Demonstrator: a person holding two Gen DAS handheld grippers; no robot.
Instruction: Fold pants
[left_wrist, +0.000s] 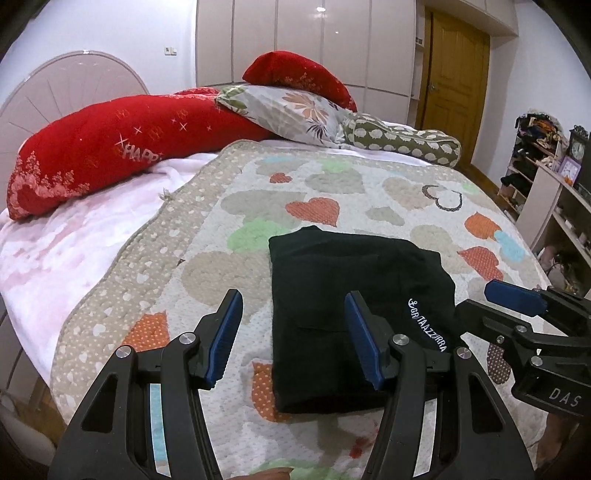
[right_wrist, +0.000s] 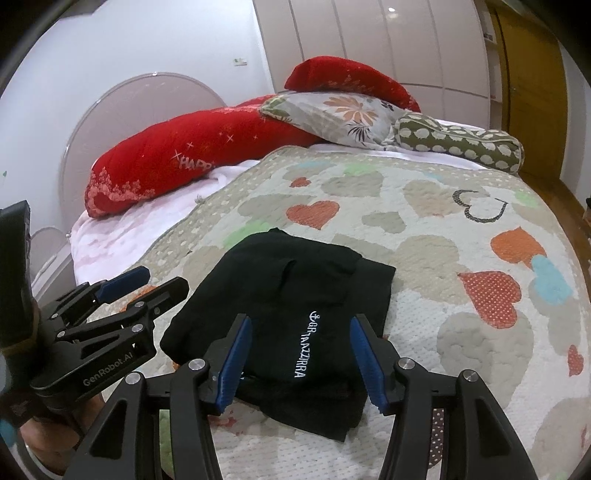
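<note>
Black fabric pants (right_wrist: 291, 332), folded into a compact rectangle (white lettering on top), lie on the heart-patterned quilt (right_wrist: 424, 236). Left hand-held gripper (left_wrist: 293, 339) and right hand-held gripper (right_wrist: 301, 363) hover spread, empty. Folding looks finished; next, withdraw or tidy.

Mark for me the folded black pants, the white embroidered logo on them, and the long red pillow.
Folded black pants (left_wrist: 332, 280): left wrist view, plain upper panel.
White embroidered logo (right_wrist: 306, 345): right wrist view, middle of the lettering.
Long red pillow (left_wrist: 122, 144): left wrist view, centre of its body.
</note>
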